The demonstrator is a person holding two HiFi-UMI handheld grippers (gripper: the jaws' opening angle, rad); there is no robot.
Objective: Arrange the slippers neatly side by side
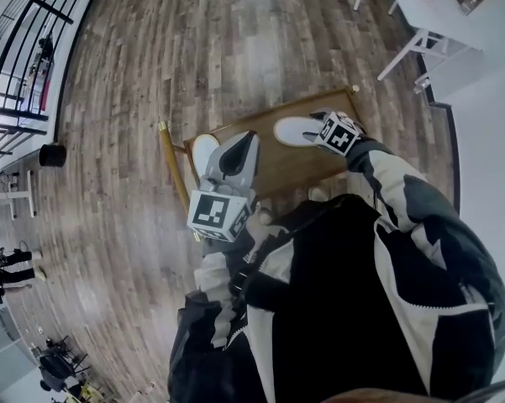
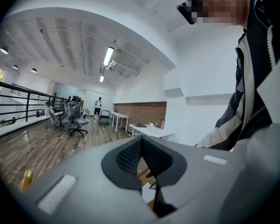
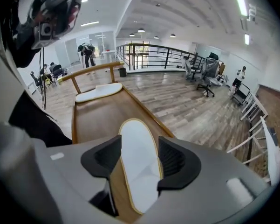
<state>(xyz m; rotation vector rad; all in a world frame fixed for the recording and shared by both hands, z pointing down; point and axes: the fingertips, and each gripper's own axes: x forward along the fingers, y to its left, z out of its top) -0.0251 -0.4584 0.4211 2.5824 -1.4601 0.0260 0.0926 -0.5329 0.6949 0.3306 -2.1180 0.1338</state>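
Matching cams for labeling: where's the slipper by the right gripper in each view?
Head view: slipper upper centre-right, on the wooden table, at the right gripper.
Left gripper view: not identifiable.
Right gripper view: bottom centre, between the open jaws.
Shared landmark: black railing.

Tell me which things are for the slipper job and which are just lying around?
For the job: near slipper, far slipper, wooden table, and right gripper, open over the near slipper.
Just around: office chairs, black railing, white tables, black bin.
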